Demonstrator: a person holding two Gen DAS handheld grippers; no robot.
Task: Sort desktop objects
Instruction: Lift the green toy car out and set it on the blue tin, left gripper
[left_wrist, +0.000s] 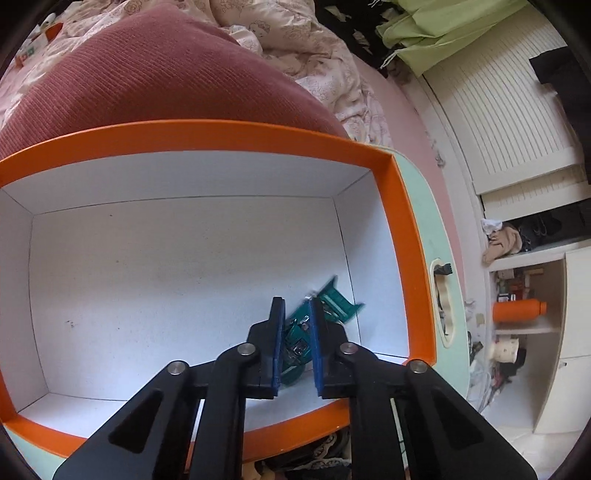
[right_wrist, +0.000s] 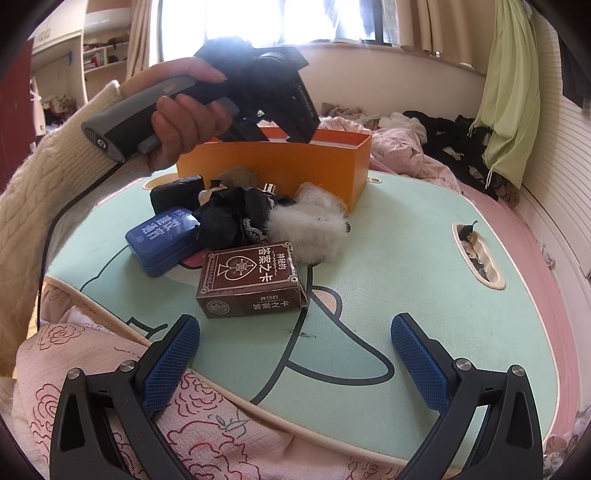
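My left gripper (left_wrist: 296, 325) hangs over the orange box (left_wrist: 402, 236), which has a white inside. Its blue pads are narrowly apart around a green toy car (left_wrist: 334, 301) near the box's right wall; the car looks blurred. In the right wrist view the left gripper dips into the orange box (right_wrist: 295, 166). My right gripper (right_wrist: 293, 332) is open and empty above the near edge of the mint lap table (right_wrist: 406, 258). In front of it lie a brown card box (right_wrist: 251, 278), a blue tin (right_wrist: 162, 236), black cloth (right_wrist: 236, 214) and a white fluffy piece (right_wrist: 310, 229).
A maroon cushion (left_wrist: 155, 74) and pink bedding (left_wrist: 314, 55) lie behind the box. The table has a slot handle (right_wrist: 476, 254) at its right. Floral quilt (right_wrist: 110, 387) covers the near side. Shelves with an orange bottle (left_wrist: 517, 310) stand right.
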